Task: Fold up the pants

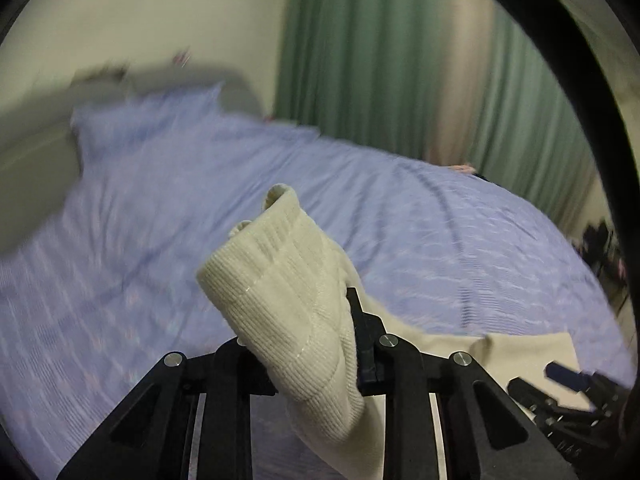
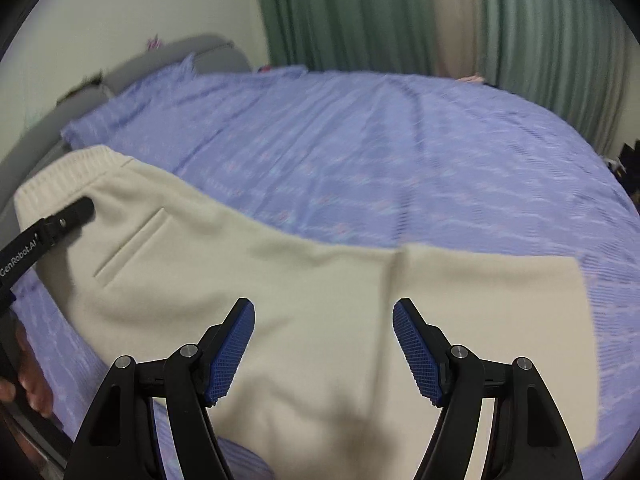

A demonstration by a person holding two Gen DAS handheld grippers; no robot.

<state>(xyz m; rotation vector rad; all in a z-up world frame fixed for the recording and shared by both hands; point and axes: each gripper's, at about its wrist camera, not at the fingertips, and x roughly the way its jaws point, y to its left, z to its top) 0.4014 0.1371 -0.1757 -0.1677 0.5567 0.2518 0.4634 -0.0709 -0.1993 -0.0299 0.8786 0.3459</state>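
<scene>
Cream pants [image 2: 280, 292] lie spread across a blue-purple bed, ribbed waistband [image 2: 60, 172] at the left and leg ends at the right. My left gripper [image 1: 308, 344] is shut on the ribbed waistband [image 1: 280, 280] and holds it lifted off the bed; it also shows in the right wrist view [image 2: 72, 214] at the waistband. My right gripper [image 2: 324, 344] is open and empty, hovering just above the middle of the pants; its tip shows at the lower right of the left wrist view [image 1: 568, 376].
The bed's blue-purple cover [image 2: 400, 152] stretches far and right of the pants. A grey headboard [image 2: 180, 56] and pillows [image 2: 160, 96] are at the far left. Green curtains [image 2: 400, 12] hang behind the bed. A hand [image 2: 28, 384] holds the left gripper.
</scene>
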